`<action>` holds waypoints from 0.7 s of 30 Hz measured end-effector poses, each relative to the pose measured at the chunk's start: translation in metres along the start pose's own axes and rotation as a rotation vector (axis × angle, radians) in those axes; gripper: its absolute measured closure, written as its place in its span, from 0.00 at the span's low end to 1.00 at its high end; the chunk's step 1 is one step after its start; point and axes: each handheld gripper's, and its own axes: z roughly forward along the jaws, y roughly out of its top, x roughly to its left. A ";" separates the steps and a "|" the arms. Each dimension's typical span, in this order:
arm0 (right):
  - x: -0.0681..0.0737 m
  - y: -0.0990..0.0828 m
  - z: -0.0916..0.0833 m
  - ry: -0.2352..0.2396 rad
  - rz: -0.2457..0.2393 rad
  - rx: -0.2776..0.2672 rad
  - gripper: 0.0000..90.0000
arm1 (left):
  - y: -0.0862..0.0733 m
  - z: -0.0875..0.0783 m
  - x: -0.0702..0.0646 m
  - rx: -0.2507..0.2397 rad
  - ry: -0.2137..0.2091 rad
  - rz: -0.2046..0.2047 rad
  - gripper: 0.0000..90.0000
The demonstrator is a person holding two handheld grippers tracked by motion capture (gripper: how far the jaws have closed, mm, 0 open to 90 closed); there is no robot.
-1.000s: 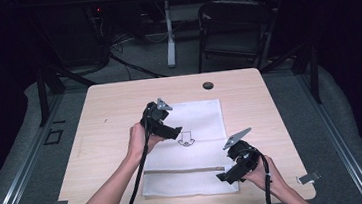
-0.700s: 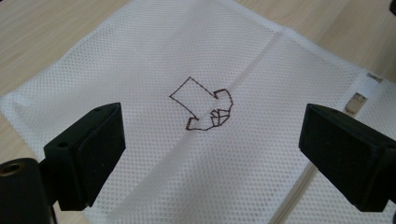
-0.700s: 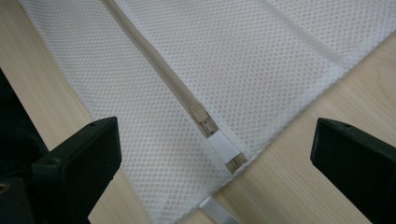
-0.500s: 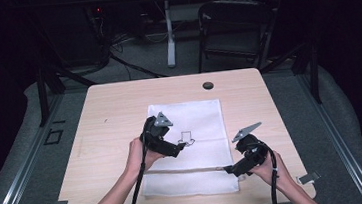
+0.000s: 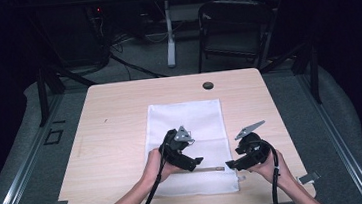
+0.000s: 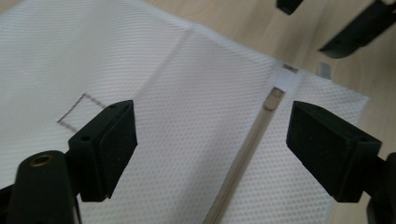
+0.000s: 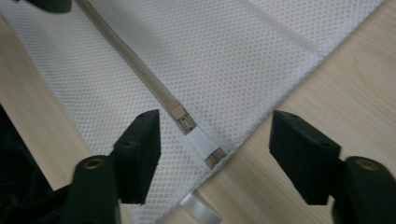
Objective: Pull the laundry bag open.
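Observation:
A white mesh bag (image 5: 186, 121) lies flat on the wooden table (image 5: 112, 134). A tan zipper (image 5: 210, 169) runs across the bag near its front edge. My left gripper (image 5: 194, 161) hovers open over the bag, and in the left gripper view (image 6: 212, 140) the zipper (image 6: 243, 158) runs between the jaws beside a stitched square (image 6: 79, 109). My right gripper (image 5: 230, 166) is open at the bag's right front corner. Its own view (image 7: 217, 144) has the zipper slider (image 7: 180, 114) and a white tab (image 7: 201, 140) between the jaws. Neither holds anything.
A small black round object (image 5: 208, 85) sits near the table's far edge. A black chair (image 5: 234, 26) and cables stand beyond it. Metal clips (image 5: 309, 176) sit at the front corners. Bare wood flanks the bag on both sides.
My left gripper has come from the bag's middle toward the front edge and the zipper. My right gripper has shifted slightly and stays at the zipper's right end.

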 end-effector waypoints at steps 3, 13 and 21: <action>0.001 0.000 0.005 0.006 -0.001 0.009 0.55 | 0.002 0.010 -0.006 0.000 -0.039 0.019 0.25; 0.007 -0.001 0.016 -0.007 -0.051 0.059 0.93 | 0.003 0.040 -0.018 0.051 -0.132 0.067 0.44; 0.009 -0.003 0.027 0.004 -0.051 0.079 1.00 | 0.004 0.062 -0.027 0.098 -0.178 0.095 0.67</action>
